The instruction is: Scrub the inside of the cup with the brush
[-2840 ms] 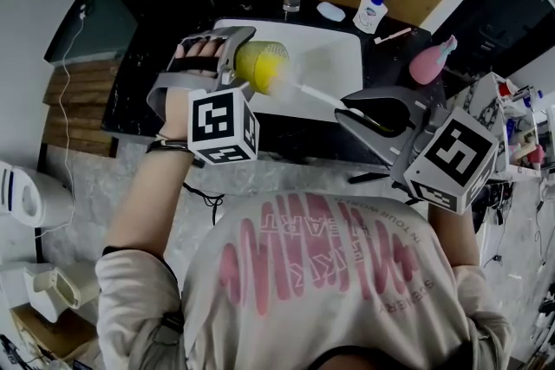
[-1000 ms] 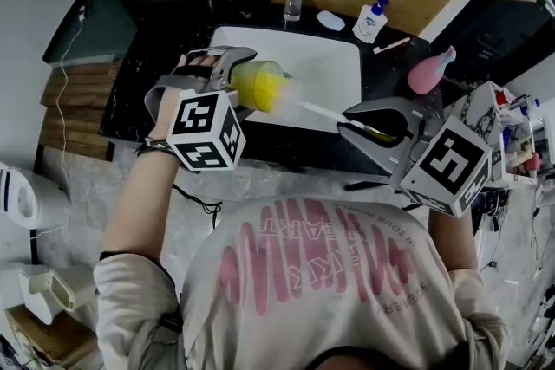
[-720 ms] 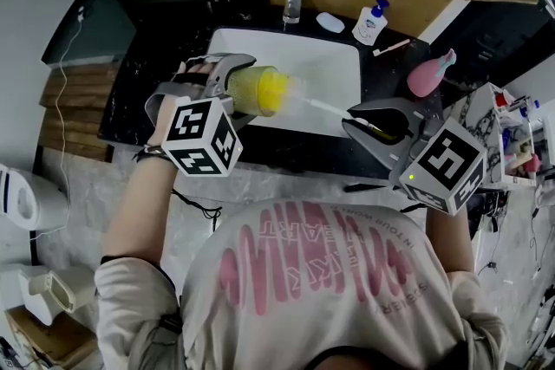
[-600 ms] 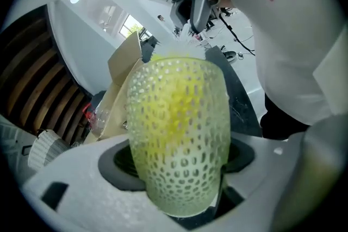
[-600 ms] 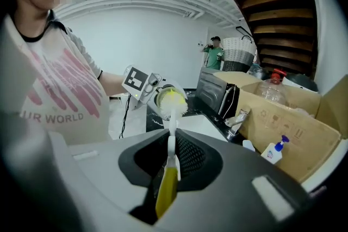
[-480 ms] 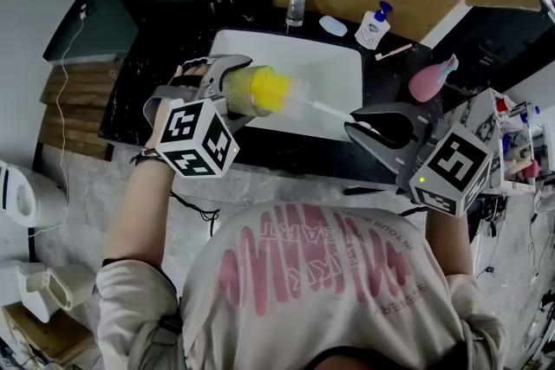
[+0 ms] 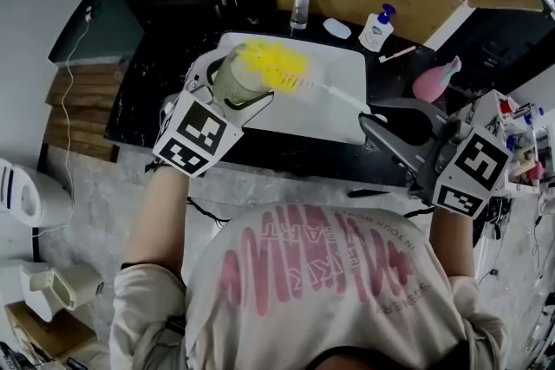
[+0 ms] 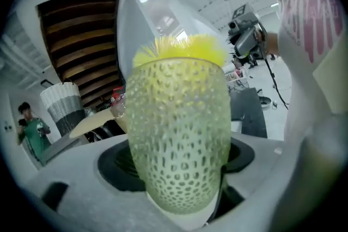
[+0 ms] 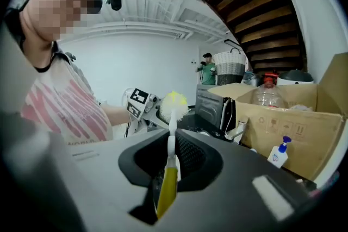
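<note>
White sink (image 7: pixel 295 117) below, scrubbing pass easing off.
Left gripper (image 7: pixel 247 87) clamps the dimpled cup (image 8: pixel 176 133), now raised and tipped; the brush (image 7: pixel 279 69) has slid outward, bristles at the rim, likely a finishing stroke; right gripper (image 7: pixel 377 119) pinches its handle.

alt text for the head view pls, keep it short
Seen from above, the left tongs grip a textured yellow-green cup over a white sink, while the right tongs hold a brush whose yellow bristles sit at the cup's mouth. A soap pump bottle stands beyond the sink.
</note>
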Demonstrator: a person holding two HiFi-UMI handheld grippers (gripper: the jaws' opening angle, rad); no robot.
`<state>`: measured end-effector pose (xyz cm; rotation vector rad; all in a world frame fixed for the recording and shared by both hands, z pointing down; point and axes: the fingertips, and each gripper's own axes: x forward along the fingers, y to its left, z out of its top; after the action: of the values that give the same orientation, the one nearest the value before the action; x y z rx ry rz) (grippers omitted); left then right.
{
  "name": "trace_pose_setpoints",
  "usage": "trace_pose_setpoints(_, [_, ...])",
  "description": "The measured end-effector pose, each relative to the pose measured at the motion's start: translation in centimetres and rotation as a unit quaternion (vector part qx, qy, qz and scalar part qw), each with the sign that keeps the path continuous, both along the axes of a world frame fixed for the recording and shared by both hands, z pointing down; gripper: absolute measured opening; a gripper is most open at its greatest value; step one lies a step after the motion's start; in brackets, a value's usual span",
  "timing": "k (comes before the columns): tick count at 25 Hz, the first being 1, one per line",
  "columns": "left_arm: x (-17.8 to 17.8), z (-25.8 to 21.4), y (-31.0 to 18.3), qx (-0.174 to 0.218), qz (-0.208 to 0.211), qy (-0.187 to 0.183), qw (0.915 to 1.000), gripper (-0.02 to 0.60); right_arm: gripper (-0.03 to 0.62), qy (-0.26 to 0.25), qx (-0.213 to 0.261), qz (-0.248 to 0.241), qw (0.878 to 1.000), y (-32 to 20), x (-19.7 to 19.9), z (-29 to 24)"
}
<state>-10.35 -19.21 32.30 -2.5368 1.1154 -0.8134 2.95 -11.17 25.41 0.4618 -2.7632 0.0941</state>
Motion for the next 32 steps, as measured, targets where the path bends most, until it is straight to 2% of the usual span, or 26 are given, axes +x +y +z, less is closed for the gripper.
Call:
trace_pose_setpoints(5, [0.7,-1.4,0.3,-0.004,0.003,0.067,0.9977,0.368,0.046,-0.057,-0.005,0.031,0.998,-0.9,0.7,-1.2])
trace_pose_setpoints(9, [1.9,-2.8,0.5,-0.011,0.013,0.152,0.9882,0.368,0.046,-0.104,-0.012,0.071,0.992,-2.1,1.6,-1.6])
trace_pose_setpoints(12, [2.5,-3.9,0.6,-0.008,0.013,0.193,0.9811,0.368,0.046,-0.131,-0.011,0.104,0.986,-3.0,2.3,-1.8])
trace_pose_setpoints(16, [2.8,-5.1,0.4,0.008,-0.005,0.225,0.9742,0.368,0.046,-0.166,-0.006,0.150,0.975,-4.2,3.2,-2.0])
trace_pose_setpoints(20, [3.0,-6.1,0.1,0.026,-0.024,0.251,0.9674,0.368,0.048,-0.206,0.007,0.196,0.959,-5.7,4.5,-3.0])
trace_pose_setpoints(24, [2.7,-6.3,-0.1,0.028,-0.039,0.281,0.9584,0.368,0.048,-0.237,0.015,0.236,0.942,-6.5,6.0,-2.7])
trace_pose_setpoints(32, [2.1,-5.2,-0.6,0.018,-0.066,0.317,0.9459,0.368,0.049,-0.246,0.031,0.328,0.912,-8.3,9.3,-0.8])
